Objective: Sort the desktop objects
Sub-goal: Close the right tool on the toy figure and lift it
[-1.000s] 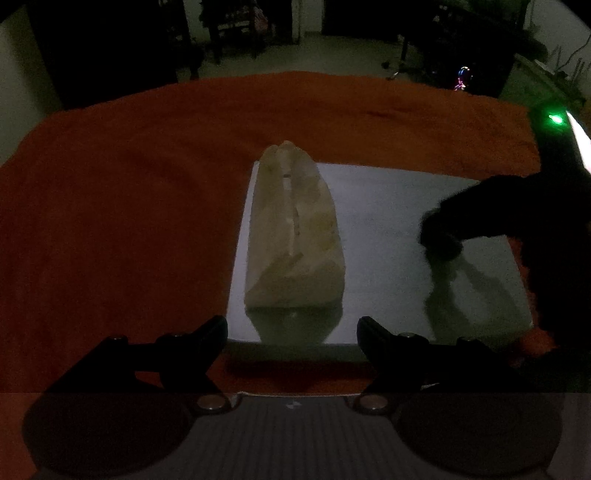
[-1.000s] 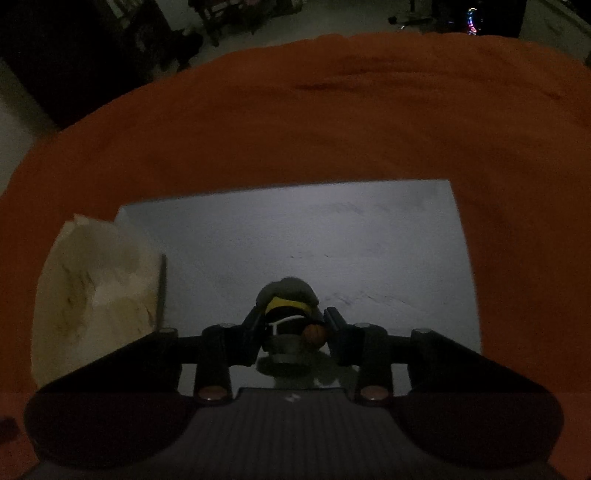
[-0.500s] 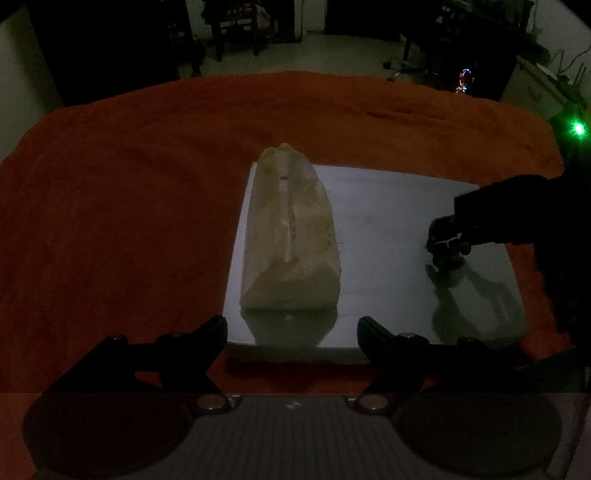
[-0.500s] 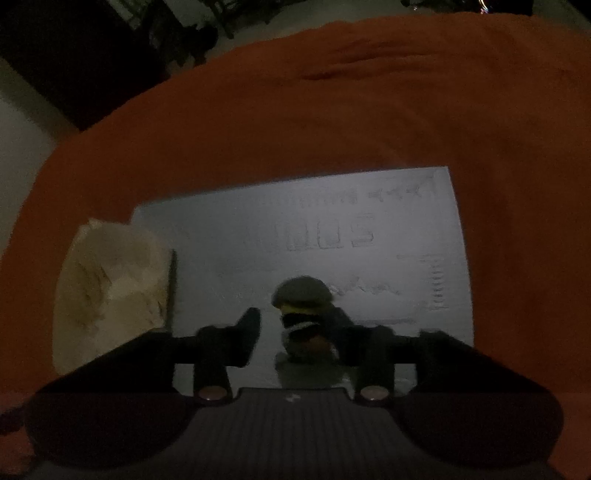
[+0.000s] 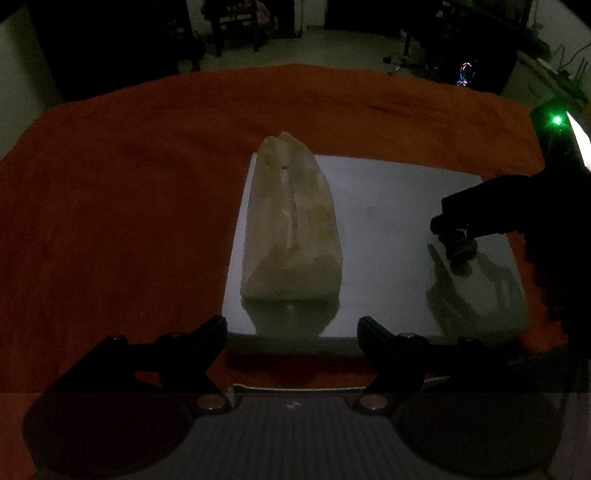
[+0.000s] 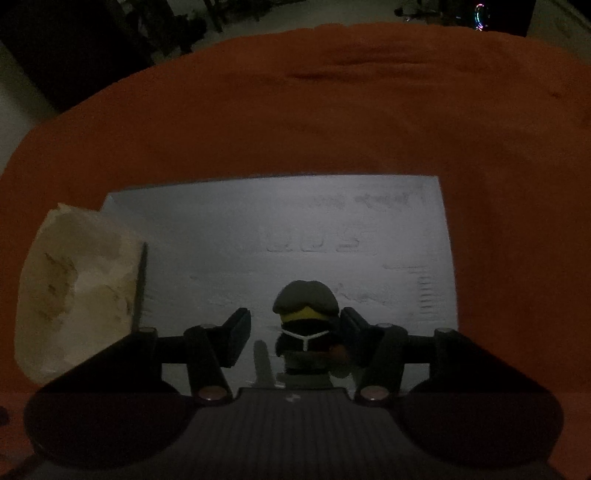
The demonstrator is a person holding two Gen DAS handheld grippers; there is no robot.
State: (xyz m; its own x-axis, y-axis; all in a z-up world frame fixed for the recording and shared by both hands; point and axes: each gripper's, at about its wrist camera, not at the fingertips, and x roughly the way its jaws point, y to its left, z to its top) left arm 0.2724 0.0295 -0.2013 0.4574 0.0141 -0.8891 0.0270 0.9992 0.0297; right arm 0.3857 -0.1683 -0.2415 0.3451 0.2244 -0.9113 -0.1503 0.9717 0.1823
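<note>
A small toy figure (image 6: 306, 325) with a dark cap and yellow face stands upright on a flat grey board (image 6: 295, 229). My right gripper (image 6: 295, 326) straddles it and its jaws are opening. The left pad is clearly apart from the figure and the right pad is close beside it. In the left wrist view the figure (image 5: 460, 251) sits near the board's (image 5: 388, 221) right edge under the right gripper (image 5: 452, 230). A long pale crinkled pack (image 5: 291, 236) lies along the board's left side. My left gripper (image 5: 291, 326) hangs open at the board's near edge, holding nothing.
An orange cloth (image 5: 110, 203) covers the whole table, with its far edge curving off into a dark room. Chair legs (image 5: 236, 33) and a stand (image 5: 406, 55) are on the floor beyond. A green light (image 5: 557, 120) glows on the right hand's device.
The right jaws were shut on the toy figure and have spread apart, leaving it standing on the board. The left gripper has kept still.
</note>
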